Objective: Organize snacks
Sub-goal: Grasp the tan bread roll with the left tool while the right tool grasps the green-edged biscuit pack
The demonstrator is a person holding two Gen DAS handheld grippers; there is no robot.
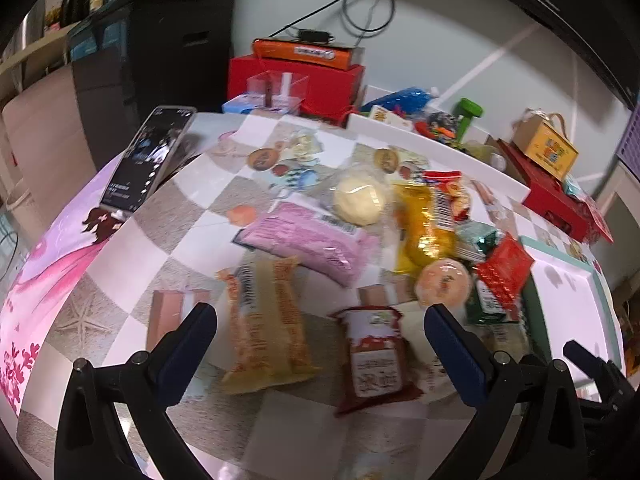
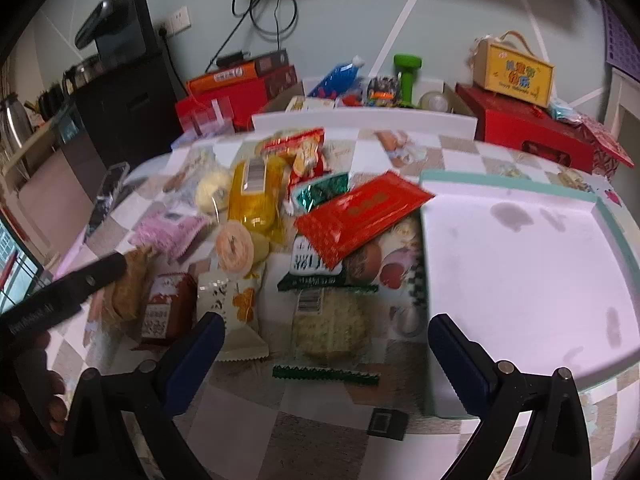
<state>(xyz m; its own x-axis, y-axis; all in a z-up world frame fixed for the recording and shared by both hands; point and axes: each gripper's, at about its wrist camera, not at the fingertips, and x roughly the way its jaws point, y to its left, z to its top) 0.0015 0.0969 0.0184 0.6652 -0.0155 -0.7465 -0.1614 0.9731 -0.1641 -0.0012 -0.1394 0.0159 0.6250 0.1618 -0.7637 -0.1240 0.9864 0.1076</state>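
Several snack packs lie heaped on the checked tablecloth (image 1: 168, 216). In the left wrist view my left gripper (image 1: 320, 322) is open and empty above a tan cracker pack (image 1: 266, 320) and a dark red pack (image 1: 374, 356); a pink pack (image 1: 308, 240), a yellow pack (image 1: 424, 228) and a round orange cake (image 1: 442, 282) lie beyond. In the right wrist view my right gripper (image 2: 326, 334) is open and empty over a clear pack with a pale round cake (image 2: 330, 326). A red flat pack (image 2: 360, 210) lies on top of the heap. A white tray with a teal rim (image 2: 520, 264) sits at the right.
A phone (image 1: 148, 156) leans at the table's left. Red boxes (image 2: 528, 132), a yellow carton (image 2: 514, 70), a green bottle (image 2: 408, 76) and an open cardboard box of items (image 2: 360, 92) stand behind the table. A black cabinet (image 1: 160, 52) stands at back left.
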